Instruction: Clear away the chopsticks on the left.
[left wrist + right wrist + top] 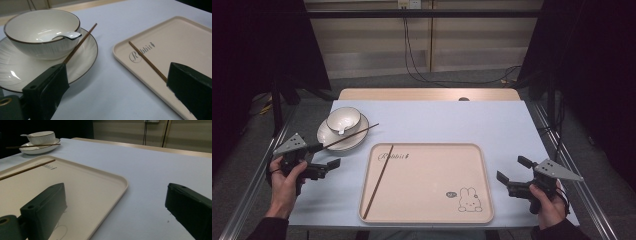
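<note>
Fingers of both the left gripper (324,156) and right gripper (510,169) stand wide apart, empty, over a pale blue table (452,120); a grey floor (452,80) and dark curtains (257,45) surround it.

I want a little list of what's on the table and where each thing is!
tray: middle of the table, rabbit drawing in one corner
chopstick on tray: lies along the tray's left side
plate: left of the tray, farther back
bowl: sits on the plate
spoon: in the bowl
chopstick on plate: rests across the plate
left gripper: open, empty
right gripper: open, empty
</note>
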`<state>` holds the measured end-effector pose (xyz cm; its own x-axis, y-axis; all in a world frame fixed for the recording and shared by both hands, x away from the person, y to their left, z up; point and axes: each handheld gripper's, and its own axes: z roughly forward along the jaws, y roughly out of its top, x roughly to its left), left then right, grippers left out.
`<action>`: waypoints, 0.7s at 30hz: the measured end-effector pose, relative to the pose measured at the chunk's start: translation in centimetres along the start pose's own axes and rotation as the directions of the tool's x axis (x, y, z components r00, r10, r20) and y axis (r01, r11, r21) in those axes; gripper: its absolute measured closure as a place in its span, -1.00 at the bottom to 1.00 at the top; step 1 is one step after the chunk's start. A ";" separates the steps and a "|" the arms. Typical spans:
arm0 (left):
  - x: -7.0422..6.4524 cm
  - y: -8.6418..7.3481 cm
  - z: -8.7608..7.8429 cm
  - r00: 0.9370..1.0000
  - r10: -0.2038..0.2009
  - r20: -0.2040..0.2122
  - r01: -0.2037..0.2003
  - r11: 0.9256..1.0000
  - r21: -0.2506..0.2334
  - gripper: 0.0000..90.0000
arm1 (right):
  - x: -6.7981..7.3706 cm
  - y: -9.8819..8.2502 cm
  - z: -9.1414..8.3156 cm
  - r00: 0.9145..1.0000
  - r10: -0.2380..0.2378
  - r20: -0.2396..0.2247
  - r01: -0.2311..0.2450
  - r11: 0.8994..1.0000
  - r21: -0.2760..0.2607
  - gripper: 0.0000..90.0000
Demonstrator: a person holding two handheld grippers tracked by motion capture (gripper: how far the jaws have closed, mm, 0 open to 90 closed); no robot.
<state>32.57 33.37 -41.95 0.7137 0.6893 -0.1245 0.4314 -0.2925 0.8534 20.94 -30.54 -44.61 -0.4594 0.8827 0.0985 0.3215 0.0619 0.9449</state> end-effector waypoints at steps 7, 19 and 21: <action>2.0 0.6 0.2 1.000 0.013 0.001 -0.013 1.000 0.006 -0.87 | 0.0 0.0 0.0 1.000 0.001 0.001 -0.001 1.000 0.002 -0.93; 6.1 0.8 2.5 0.999 0.051 -0.003 -0.050 0.988 0.148 -0.82 | 0.0 0.0 0.0 1.000 0.001 0.001 -0.001 1.000 0.002 -0.92; 6.7 0.7 3.0 0.998 0.065 -0.022 -0.061 0.986 0.157 -0.79 | 0.0 0.0 0.0 1.000 0.005 -0.001 -0.005 1.000 0.004 -0.93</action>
<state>39.29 35.79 -43.65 0.7279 0.6833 -0.0575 0.4682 -0.4341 0.7696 20.90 -30.52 -44.63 -0.4589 0.8825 0.1035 0.3271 0.0595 0.9431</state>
